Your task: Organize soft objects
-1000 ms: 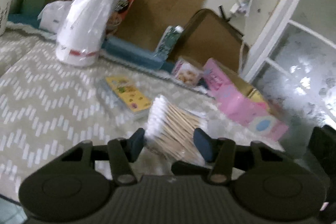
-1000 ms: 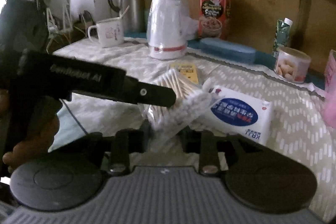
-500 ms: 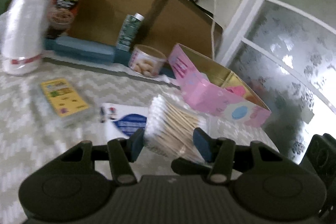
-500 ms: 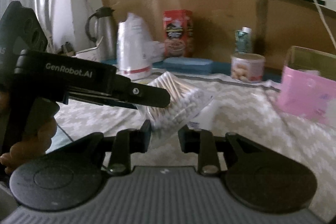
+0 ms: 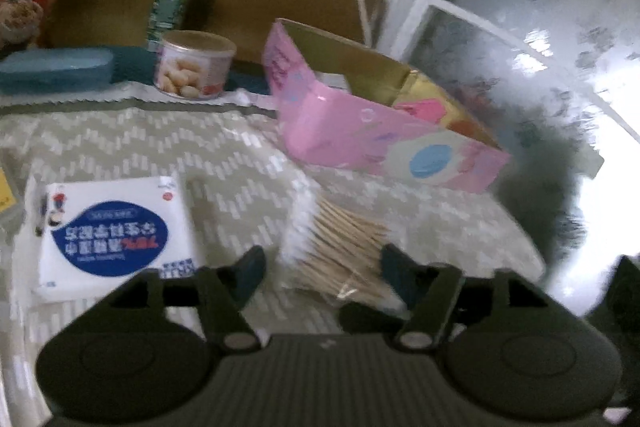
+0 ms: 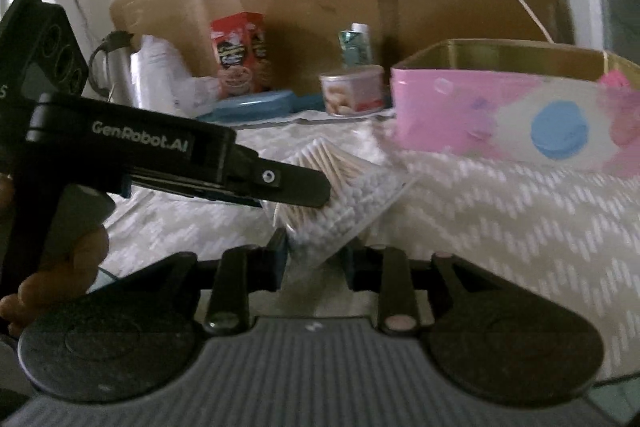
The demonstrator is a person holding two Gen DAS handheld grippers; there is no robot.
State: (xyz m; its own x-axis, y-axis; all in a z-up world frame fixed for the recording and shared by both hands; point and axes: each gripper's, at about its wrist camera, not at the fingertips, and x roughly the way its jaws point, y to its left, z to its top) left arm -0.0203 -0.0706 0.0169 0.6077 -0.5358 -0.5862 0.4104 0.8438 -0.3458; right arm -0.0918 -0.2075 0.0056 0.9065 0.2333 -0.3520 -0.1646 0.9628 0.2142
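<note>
While the left claw (image 5: 322,263) is spreading its jaws, the bag of cotton swabs (image 5: 336,247) sits between them low in the middle of the left wrist view, with a clear gap on the left side so that pad no longer presses it. In the right wrist view the right claw (image 6: 314,259) pinches the clear plastic edge of the same bag of cotton swabs (image 6: 340,199) at lower centre, holding it above the chevron-patterned surface (image 6: 500,211); the left claw's dark finger reaches in from the left edge and overlaps the bag's wooden sticks (whether it touches them cannot be told). A pink open-topped box (image 5: 384,131) stands just beyond the bag, toward the right of both views. At lower left of the left wrist view a white tissue pack (image 5: 116,235) with a blue label lies flat on the surface, and a small round tin (image 5: 194,65) stands further back, upper left of centre.
</note>
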